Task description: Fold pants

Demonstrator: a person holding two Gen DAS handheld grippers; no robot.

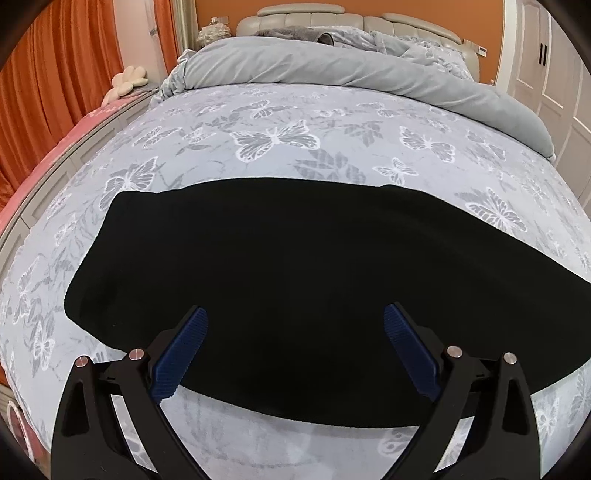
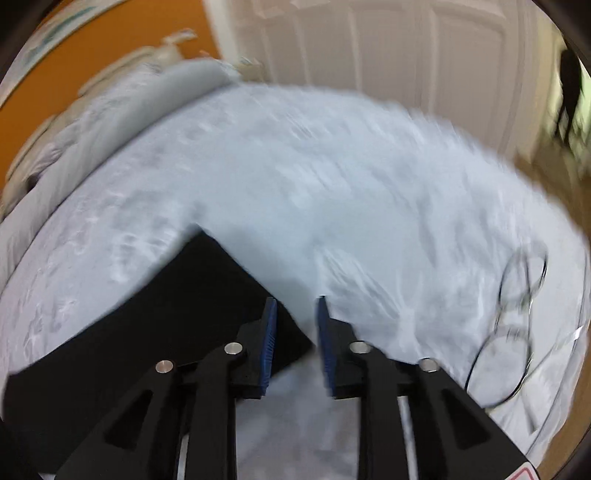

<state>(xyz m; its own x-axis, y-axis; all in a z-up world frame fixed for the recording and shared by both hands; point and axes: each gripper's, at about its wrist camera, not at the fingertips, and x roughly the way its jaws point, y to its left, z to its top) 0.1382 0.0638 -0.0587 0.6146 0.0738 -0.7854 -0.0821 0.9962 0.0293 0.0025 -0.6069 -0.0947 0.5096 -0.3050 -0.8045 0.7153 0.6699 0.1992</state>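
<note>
Black pants [image 1: 280,266] lie flat across the butterfly-print bedspread [image 1: 273,140], running from left to right in the left wrist view. My left gripper [image 1: 295,312] hovers over their near edge, open wide, with nothing between its blue pads [image 1: 181,350]. The right wrist view is blurred. It shows one end of the pants [image 2: 155,317] at the lower left, with a corner pointing up. My right gripper [image 2: 296,300] sits over that end's right edge. Its jaws stand a narrow gap apart and grip no cloth.
A rolled grey duvet [image 1: 332,70] and a padded headboard [image 1: 332,18] lie at the far end of the bed. Orange curtains [image 1: 55,74] hang on the left and white wardrobe doors [image 2: 369,48] stand on the right. Thin black cable loops [image 2: 517,317] lie on the bedspread right of my right gripper.
</note>
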